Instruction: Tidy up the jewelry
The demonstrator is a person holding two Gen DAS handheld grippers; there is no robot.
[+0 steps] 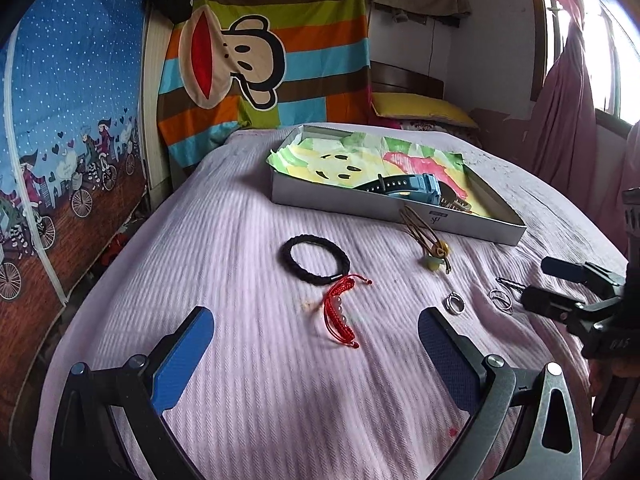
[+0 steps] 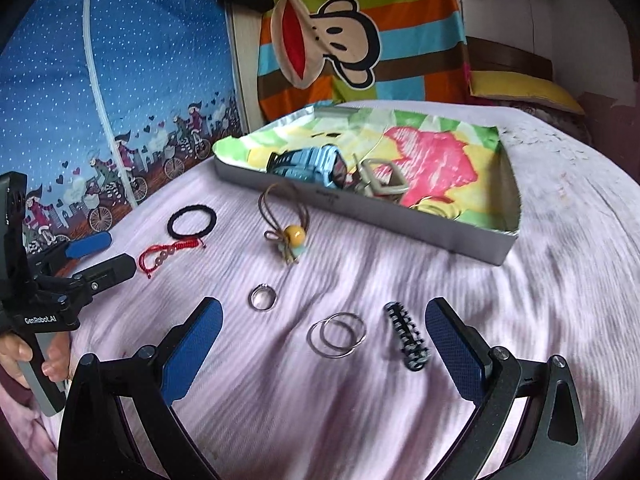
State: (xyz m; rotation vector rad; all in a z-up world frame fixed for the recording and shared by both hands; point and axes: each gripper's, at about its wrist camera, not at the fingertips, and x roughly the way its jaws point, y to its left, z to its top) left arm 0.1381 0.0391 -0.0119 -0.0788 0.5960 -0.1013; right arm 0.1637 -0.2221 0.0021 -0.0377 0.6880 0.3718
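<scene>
Now the right gripper (image 2: 322,350), fingers wide and empty, frames the paired hoops (image 2: 337,335), the hair clip (image 2: 407,336) lying lengthwise beside its right finger.

Two bracelets (image 2: 192,221), three rings (image 2: 263,297), one hair clip (image 2: 407,341), one watch (image 2: 316,165), one box (image 2: 460,236)

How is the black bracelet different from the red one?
The black bracelet is a closed, thick, plain ring; the red bracelet is thin cord lying in an open curve with loose ends. The red bracelet carries a few beads in its middle; the black bracelet shows none. The black bracelet lies nearer the box. Both lie flat on the pink bedspread, outside the box.
</scene>
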